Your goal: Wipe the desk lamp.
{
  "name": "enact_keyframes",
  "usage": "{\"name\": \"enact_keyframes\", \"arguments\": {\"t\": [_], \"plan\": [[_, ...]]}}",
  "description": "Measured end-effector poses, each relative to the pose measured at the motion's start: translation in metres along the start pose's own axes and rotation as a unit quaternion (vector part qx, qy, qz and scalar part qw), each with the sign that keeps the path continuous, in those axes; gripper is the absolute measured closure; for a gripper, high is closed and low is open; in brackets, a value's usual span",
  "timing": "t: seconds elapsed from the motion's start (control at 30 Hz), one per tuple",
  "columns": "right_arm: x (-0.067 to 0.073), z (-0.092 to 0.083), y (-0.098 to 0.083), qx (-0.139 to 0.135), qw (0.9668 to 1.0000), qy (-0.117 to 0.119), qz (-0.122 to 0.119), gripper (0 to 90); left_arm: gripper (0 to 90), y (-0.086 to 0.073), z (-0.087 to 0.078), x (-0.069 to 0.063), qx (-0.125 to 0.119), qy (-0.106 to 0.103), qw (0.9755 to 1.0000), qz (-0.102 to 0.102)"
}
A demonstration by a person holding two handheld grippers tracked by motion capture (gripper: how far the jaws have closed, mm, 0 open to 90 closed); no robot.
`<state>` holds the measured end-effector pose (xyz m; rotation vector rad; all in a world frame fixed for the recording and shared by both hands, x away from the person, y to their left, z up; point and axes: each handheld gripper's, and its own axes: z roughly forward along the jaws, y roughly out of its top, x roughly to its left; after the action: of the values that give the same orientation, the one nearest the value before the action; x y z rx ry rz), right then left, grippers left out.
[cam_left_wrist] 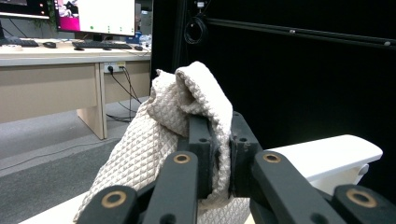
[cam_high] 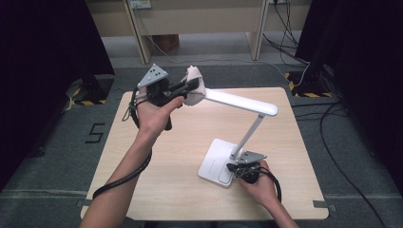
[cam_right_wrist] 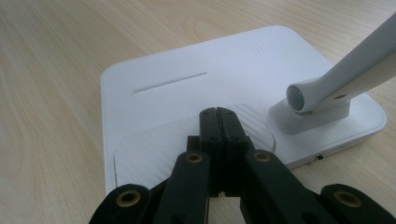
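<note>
A white desk lamp stands on the wooden table, its base at the front right and its long head reaching left above the table. My left gripper is raised at the head's left end, shut on a cream quilted cloth. In the left gripper view the cloth bunches up between the jaws of the left gripper, beside the lamp head. My right gripper is shut with nothing in it. Its tips rest over the ribbed pad of the lamp base, beside the stem.
The table has bare wood at its left and front. Desk legs and cables lie on the grey floor beyond and to the right. Dark curtains flank both sides.
</note>
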<state>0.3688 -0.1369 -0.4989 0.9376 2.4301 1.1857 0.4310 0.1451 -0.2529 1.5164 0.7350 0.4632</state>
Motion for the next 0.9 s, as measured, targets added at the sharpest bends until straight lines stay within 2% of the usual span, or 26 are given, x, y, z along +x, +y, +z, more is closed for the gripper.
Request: {"name": "enact_keyframes", "arguments": {"t": [0.9], "plan": [[0.0003, -0.0001, 0.0003, 0.002, 1.0000, -0.002, -0.001, 90.0, 83.0, -0.0004, 0.0083, -0.0095, 0.007, -0.007, 0.9999, 0.004]]}}
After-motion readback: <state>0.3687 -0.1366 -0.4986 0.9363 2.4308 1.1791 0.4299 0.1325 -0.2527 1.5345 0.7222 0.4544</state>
